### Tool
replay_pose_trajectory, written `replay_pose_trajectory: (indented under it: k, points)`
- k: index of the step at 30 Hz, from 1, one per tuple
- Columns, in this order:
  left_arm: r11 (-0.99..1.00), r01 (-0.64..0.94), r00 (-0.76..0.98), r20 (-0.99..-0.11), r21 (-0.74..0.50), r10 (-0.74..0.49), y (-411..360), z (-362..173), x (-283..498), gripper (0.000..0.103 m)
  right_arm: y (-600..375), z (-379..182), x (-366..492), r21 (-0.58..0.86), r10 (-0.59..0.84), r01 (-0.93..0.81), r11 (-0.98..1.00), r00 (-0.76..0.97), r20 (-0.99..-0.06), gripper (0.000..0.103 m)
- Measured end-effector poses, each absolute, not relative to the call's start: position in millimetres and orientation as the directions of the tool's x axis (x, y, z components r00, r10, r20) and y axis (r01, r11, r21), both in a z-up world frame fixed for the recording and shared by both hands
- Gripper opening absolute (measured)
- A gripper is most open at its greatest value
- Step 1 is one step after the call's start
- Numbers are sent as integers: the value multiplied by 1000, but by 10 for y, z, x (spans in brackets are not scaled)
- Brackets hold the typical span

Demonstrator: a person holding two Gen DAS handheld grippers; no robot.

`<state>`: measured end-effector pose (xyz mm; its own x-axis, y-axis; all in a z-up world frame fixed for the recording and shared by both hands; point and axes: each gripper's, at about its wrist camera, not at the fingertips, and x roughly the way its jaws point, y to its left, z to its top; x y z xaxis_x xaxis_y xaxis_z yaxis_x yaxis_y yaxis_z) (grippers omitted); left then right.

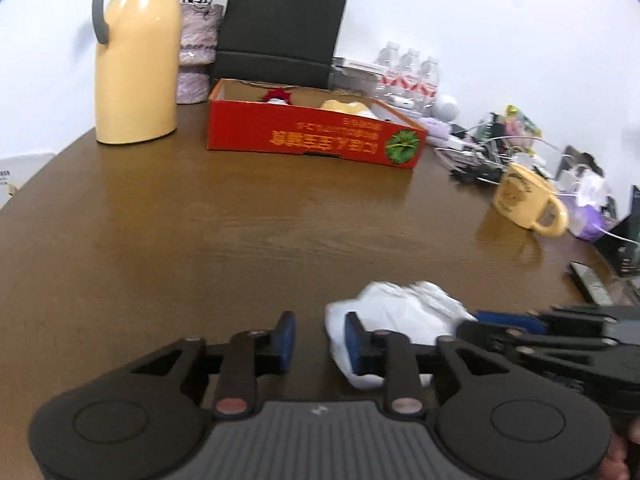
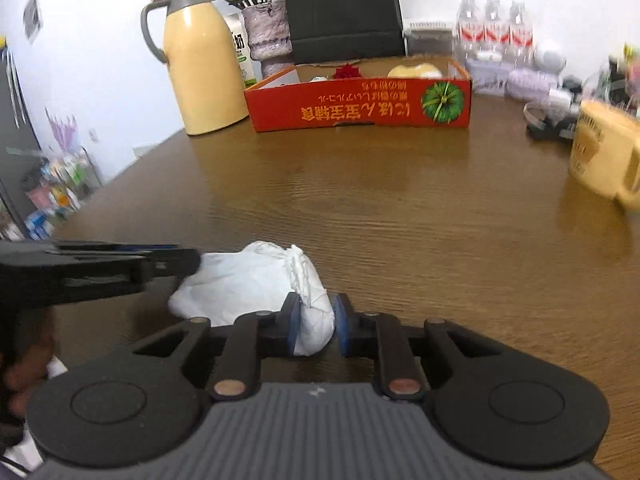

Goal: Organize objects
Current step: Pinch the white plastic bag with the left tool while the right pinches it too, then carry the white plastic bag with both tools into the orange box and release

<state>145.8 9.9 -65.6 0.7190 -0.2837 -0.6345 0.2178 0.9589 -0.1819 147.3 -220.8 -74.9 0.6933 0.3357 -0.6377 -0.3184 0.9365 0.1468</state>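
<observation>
A crumpled white plastic bag (image 2: 256, 280) lay on the brown worktop (image 2: 400, 208) near me. My right claw (image 2: 316, 322) had one end of the bag between its narrow jaws, pads against it. My left claw (image 1: 320, 338) was narrow; the bag sat against one finger (image 1: 354, 340), and I could not tell whether it gripped. Farther back stood a red cardboard box (image 2: 360, 104), a yellow jug (image 2: 200, 64) and a yellow mug (image 1: 528, 200).

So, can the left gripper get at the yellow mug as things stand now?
Probably not directly: the right gripper and the white bag lie between the left gripper and the yellow mug, far right.
</observation>
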Motion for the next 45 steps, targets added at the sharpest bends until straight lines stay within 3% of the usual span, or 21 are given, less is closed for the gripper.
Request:
replay_pose_trajectory:
  k: [7,9,12,14,17,19,21,22,24,28,31,34,35,41,45]
  points:
    - [965,241,728,-640,-101,-248,-70,-732,1327,22,-1996,-735,1402,36,312,-379,925,699,-643,26]
    - [965,246,733,-633,-94,-249,-65,-741,1339,18,-1938,-727,1376,-11,301,-403,915,701,-646,46]
    - [960,266,736,-626,-83,-258,-81,-753,1352,17,-1864,-718,1386,-69,309,-451,890,707,-636,53]
    - [959,273,739,-622,-75,-259,-76,-759,1351,16,-1809,-735,1441,-91,311,-468,879,707,-635,51]
    - [958,277,743,-617,-67,-258,-75,-780,1357,14,-1826,-703,1505,-115,274,-436,893,726,-630,35]
    - [959,276,744,-617,-64,-256,-82,-780,1362,14,-1879,-695,1504,-172,201,-378,909,763,-614,35]
    - [959,278,744,-617,-61,-256,-102,-784,1370,14,-1981,-703,1498,-140,214,-371,918,760,-614,33]
    - [959,274,741,-621,-67,-255,-103,-776,1381,14,-2020,-705,1487,-115,221,-364,924,756,-616,29]
    - [965,240,731,-634,-104,-250,-78,-753,1417,17,-2049,-728,1472,-56,260,-372,927,741,-619,6]
    - [967,191,716,-650,-168,-255,-21,-707,1350,40,-2156,-751,1475,86,326,-350,933,717,-616,4]
    - [960,180,716,-641,-215,-278,15,-726,1330,40,-2254,-776,1472,151,356,-337,929,709,-608,4]
    - [951,173,706,-641,-255,-300,25,-725,1374,34,-2315,-799,1484,197,378,-328,924,703,-602,4]
    - [944,183,693,-645,-276,-323,13,-723,1392,24,-2344,-809,1485,223,386,-317,922,702,-598,4]
    - [943,150,690,-652,-297,-315,-22,-703,1469,12,-2443,-838,1446,256,388,-291,922,716,-581,5]
    - [940,217,731,-594,-263,-335,-99,-476,1598,10,-2462,-745,1495,257,373,-272,927,728,-575,4]
